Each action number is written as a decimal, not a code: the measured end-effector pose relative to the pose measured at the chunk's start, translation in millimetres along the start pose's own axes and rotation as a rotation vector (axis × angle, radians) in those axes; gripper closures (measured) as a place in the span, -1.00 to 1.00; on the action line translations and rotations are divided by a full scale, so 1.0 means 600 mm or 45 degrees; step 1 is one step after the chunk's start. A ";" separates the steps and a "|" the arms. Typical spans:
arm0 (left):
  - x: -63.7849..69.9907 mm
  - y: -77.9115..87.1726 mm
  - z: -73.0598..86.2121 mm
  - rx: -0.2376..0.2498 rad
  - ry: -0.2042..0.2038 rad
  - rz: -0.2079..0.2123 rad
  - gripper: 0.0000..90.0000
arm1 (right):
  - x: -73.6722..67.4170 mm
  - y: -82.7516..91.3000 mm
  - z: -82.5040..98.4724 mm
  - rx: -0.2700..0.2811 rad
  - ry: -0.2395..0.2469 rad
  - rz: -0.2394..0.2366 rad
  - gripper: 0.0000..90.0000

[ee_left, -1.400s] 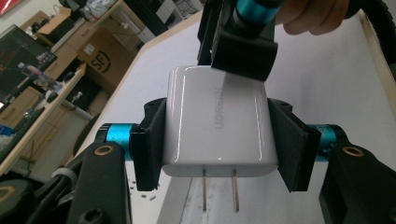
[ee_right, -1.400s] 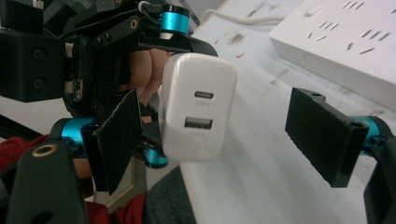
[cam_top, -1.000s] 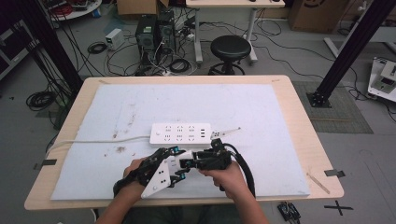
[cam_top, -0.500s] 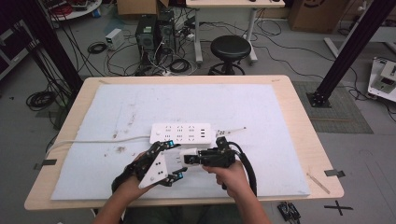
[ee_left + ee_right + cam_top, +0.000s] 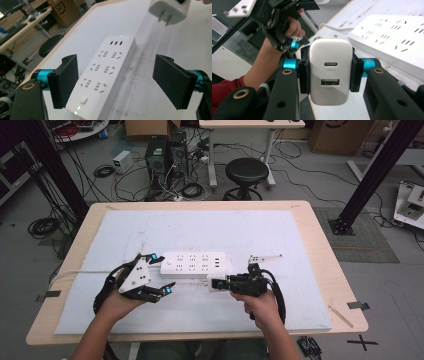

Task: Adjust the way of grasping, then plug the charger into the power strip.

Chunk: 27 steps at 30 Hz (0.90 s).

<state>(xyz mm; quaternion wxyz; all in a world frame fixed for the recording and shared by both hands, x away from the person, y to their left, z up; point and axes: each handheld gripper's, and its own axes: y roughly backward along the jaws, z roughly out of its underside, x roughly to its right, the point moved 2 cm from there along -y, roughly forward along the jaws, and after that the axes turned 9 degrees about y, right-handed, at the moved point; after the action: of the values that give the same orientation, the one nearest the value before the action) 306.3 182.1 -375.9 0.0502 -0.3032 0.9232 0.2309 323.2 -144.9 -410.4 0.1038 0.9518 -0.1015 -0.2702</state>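
Observation:
A white power strip (image 5: 192, 265) lies flat in the middle of the white mat, its sockets facing up. My right gripper (image 5: 217, 283) is shut on a white USB charger (image 5: 216, 284) just in front of the strip's right end, with the prongs pointing left. In the right gripper view both pads squeeze the charger (image 5: 330, 72) at its sides. My left gripper (image 5: 160, 274) stands open at the strip's left end. Its jaws have just been opening and nothing is gripped. The strip (image 5: 105, 75) lies below the open jaws, with the charger (image 5: 170, 10) farther off.
The strip's white cable (image 5: 82, 272) runs left off the mat. A small white bracket (image 5: 264, 257) lies right of the strip. The mat (image 5: 300, 240) covers most of the wooden table (image 5: 345, 285). A black stool (image 5: 246, 172) stands beyond the far edge.
The two grippers met over the charger before. The left one has opened, let go and drawn away to the left. The right one has closed and keeps the charger.

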 end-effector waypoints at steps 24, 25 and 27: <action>-0.053 0.040 0.038 -0.024 0.120 -0.120 -0.54 | 0.022 -0.021 -0.007 0.019 -0.001 0.034 0.40; -0.053 0.040 0.039 -0.024 0.122 -0.122 -0.54 | 0.022 -0.022 -0.008 0.018 0.002 0.042 0.40; -0.054 0.041 0.043 -0.025 0.130 -0.120 -0.54 | 0.024 -0.023 -0.011 0.032 0.011 0.063 0.40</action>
<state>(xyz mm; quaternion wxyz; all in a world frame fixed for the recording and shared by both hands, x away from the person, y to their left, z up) 317.3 228.9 -381.7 0.0107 -0.3581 0.9070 0.2216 340.7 -134.4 -415.7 0.0988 0.9514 -0.1278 -0.2621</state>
